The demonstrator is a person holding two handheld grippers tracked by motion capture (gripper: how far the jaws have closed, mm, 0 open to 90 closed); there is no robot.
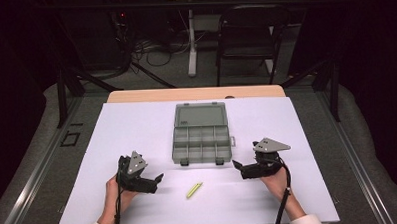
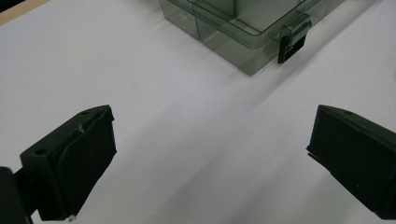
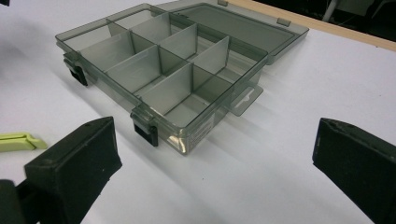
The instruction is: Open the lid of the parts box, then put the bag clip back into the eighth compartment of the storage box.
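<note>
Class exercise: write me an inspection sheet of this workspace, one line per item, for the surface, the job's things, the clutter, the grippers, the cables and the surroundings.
Surface: white table top, with a wooden edge showing at the far side.
Job's things: grey see-through compartment box at the middle, its lid folded open and flat behind it, the compartments that show empty; yellow-green clip lying in front of the box, apart from it.
Clutter: nothing seen.
Grippers: left gripper and right gripper both open, nothing between the jaws, one on each side of the clip.
Cables: one cable trails from each gripper; loose leads on the floor beyond.
Surroundings: dark room, black chair and a table leg behind.
</note>
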